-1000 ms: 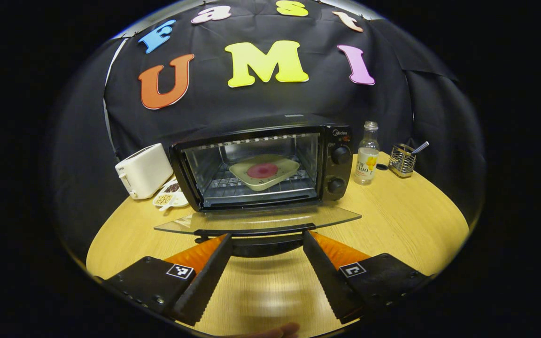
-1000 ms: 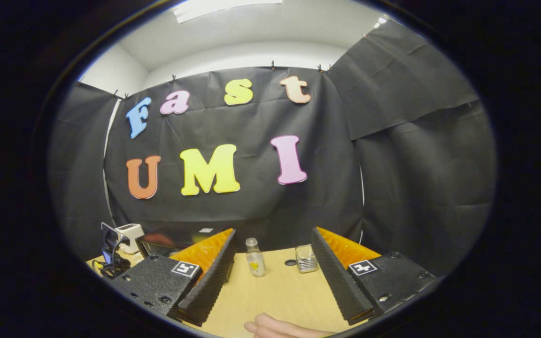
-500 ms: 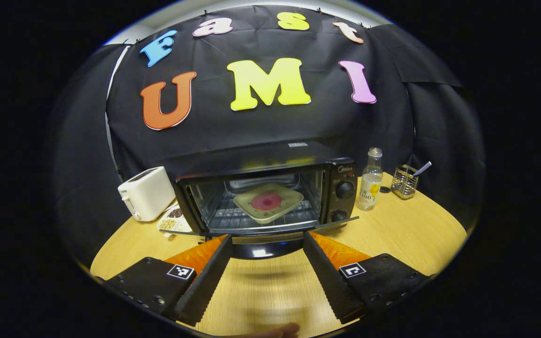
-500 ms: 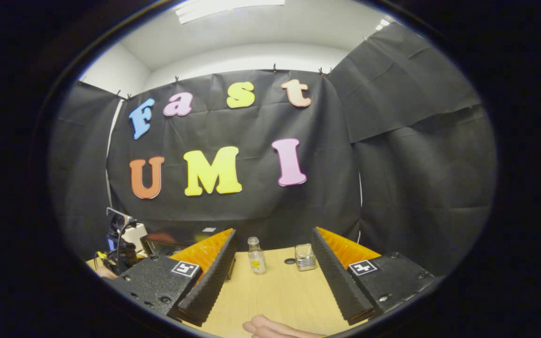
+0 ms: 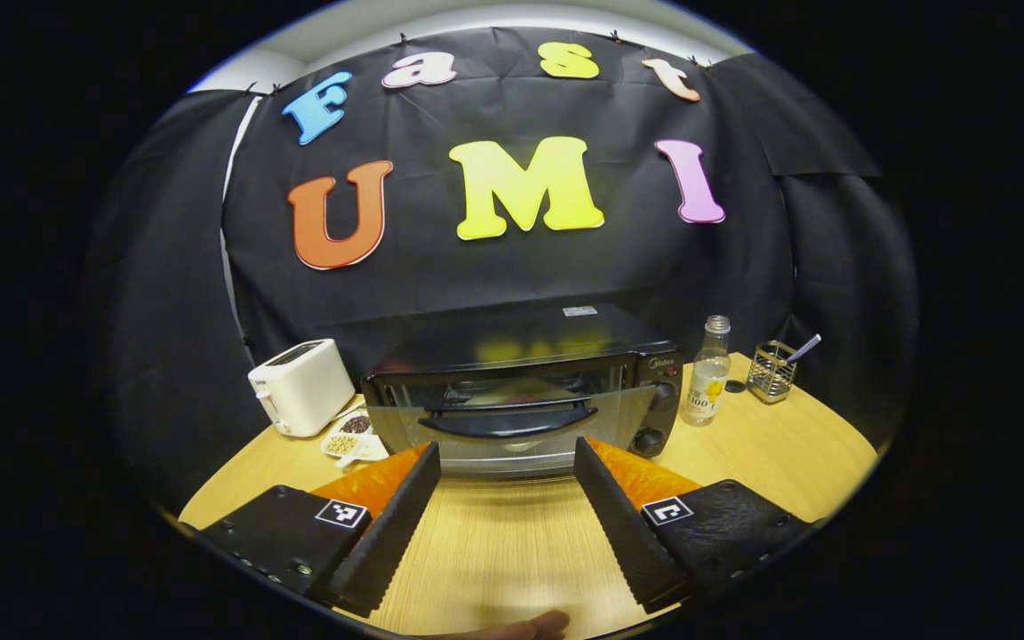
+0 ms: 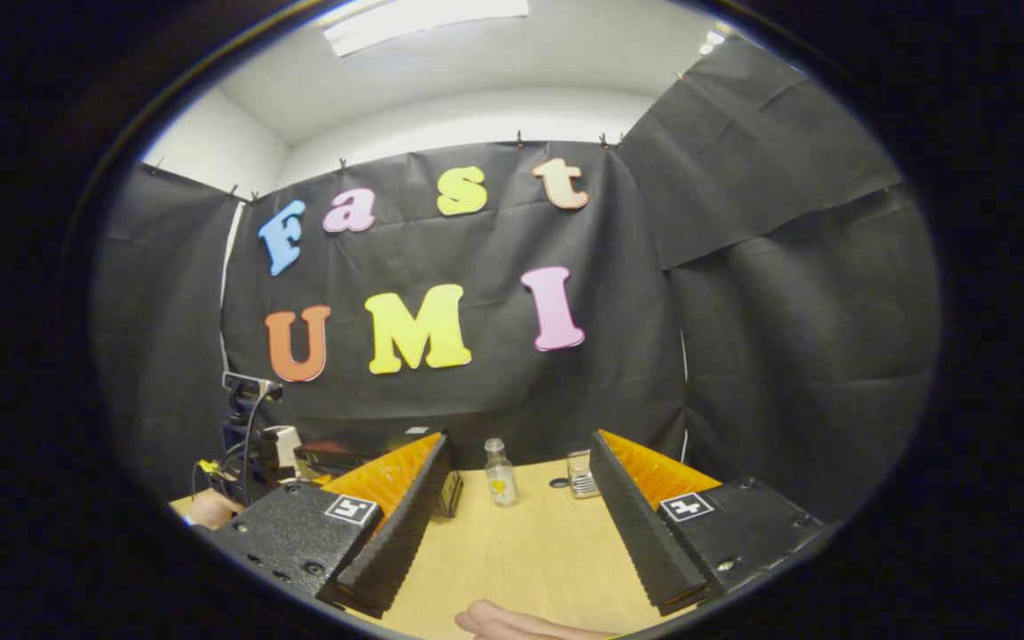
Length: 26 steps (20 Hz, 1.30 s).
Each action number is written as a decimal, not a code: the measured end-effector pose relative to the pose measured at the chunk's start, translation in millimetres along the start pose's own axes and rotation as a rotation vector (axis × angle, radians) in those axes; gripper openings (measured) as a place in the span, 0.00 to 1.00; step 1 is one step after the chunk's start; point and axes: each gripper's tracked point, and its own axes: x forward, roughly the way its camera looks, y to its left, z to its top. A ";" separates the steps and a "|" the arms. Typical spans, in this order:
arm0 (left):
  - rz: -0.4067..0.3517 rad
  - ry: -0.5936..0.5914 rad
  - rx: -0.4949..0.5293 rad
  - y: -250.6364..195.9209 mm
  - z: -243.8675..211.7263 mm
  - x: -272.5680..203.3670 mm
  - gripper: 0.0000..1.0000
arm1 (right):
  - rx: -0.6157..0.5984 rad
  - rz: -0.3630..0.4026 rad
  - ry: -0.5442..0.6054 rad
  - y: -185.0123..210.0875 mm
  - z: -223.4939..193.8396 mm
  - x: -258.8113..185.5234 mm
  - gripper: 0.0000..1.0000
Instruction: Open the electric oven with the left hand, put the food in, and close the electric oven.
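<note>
A: Where is the electric oven [image 5: 521,391] sitting?

B: It is standing at the middle of the wooden surface [image 5: 770,453], backed against the black cloth wall. Its glass door [image 5: 503,427] is nearly upright against the front, with the dark curved handle [image 5: 512,420] facing out. I cannot tell whether the door is fully latched.

A: And the food?

B: A pale plate [image 5: 519,388] is showing dimly through the glass, inside the oven; glare is hiding what is on it.

A: What is the left claw [image 5: 505,462] doing?

B: It is hovering just in front of the oven door, fingers spread wide and gripping nothing, apart from the handle.

A: And the right claw [image 6: 519,453]?

B: It is likewise released, fingers wide apart and empty, over the surface to the right of the oven. A hand [image 6: 521,622] is showing at the bottom edge of the right gripper view.

A: What else is lying around the oven?

B: A white toaster [image 5: 299,387] is standing to the oven's left, with a small dish of beans [image 5: 352,436] just beside the oven's left corner. To the oven's right a clear bottle [image 5: 709,373] is standing near its knobs [image 5: 650,437], and farther right a wire holder [image 5: 772,372] is carrying a utensil.
</note>
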 end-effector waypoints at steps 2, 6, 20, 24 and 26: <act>-0.009 -0.009 0.000 -3.8 2.4 -24.0 0.96 | -0.020 -0.006 -0.009 0.6 3.7 -19.3 0.95; -0.003 -0.052 -0.005 -0.7 16.6 -79.1 0.96 | -0.063 -0.026 -0.054 3.5 21.2 -56.5 0.96; 0.062 -0.255 -0.051 15.8 58.5 -240.9 0.96 | -0.129 -0.010 -0.042 18.5 -2.9 -65.6 1.00; 0.073 -0.273 -0.063 17.9 55.2 -258.9 0.96 | -0.133 -0.014 -0.005 17.8 -15.0 -59.9 1.00; 0.062 -0.267 -0.080 15.9 54.9 -259.6 0.96 | -0.133 -0.014 0.005 16.1 -16.7 -59.6 1.00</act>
